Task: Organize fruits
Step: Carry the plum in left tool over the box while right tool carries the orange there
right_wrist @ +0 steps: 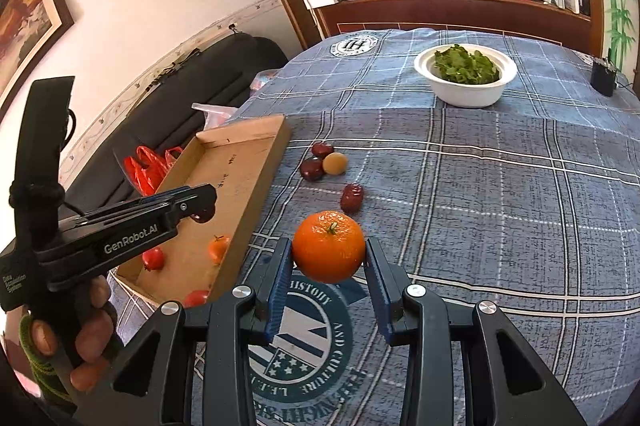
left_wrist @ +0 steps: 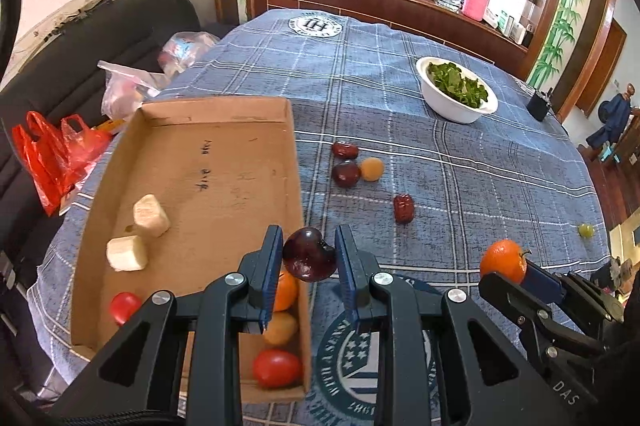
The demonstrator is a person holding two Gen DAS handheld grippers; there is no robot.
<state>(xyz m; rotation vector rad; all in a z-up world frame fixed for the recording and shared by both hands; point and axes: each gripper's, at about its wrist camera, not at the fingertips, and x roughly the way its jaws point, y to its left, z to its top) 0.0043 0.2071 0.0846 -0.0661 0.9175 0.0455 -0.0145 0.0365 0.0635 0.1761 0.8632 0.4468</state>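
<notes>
My left gripper (left_wrist: 308, 256) is shut on a dark red plum (left_wrist: 309, 255), held above the right wall of the cardboard tray (left_wrist: 224, 162). The tray holds two banana pieces (left_wrist: 150, 215), red tomatoes (left_wrist: 277, 368), a small orange (left_wrist: 285, 291) and a yellowish fruit (left_wrist: 280, 328). My right gripper (right_wrist: 328, 258) is shut on an orange mandarin (right_wrist: 329, 245), held above the table right of the tray (right_wrist: 256, 162). The left gripper (right_wrist: 200, 202) shows in the right wrist view over the tray. Loose on the cloth lie red dates (left_wrist: 404, 208), a dark plum (left_wrist: 346, 173), a yellow fruit (left_wrist: 372, 169) and a green grape (left_wrist: 586, 229).
A white bowl of greens (left_wrist: 456, 88) stands at the far right of the blue checked tablecloth (left_wrist: 460, 186). A small black device (left_wrist: 538, 105) sits near the far right edge. Red plastic bags (left_wrist: 52, 154) lie on the dark sofa left of the table.
</notes>
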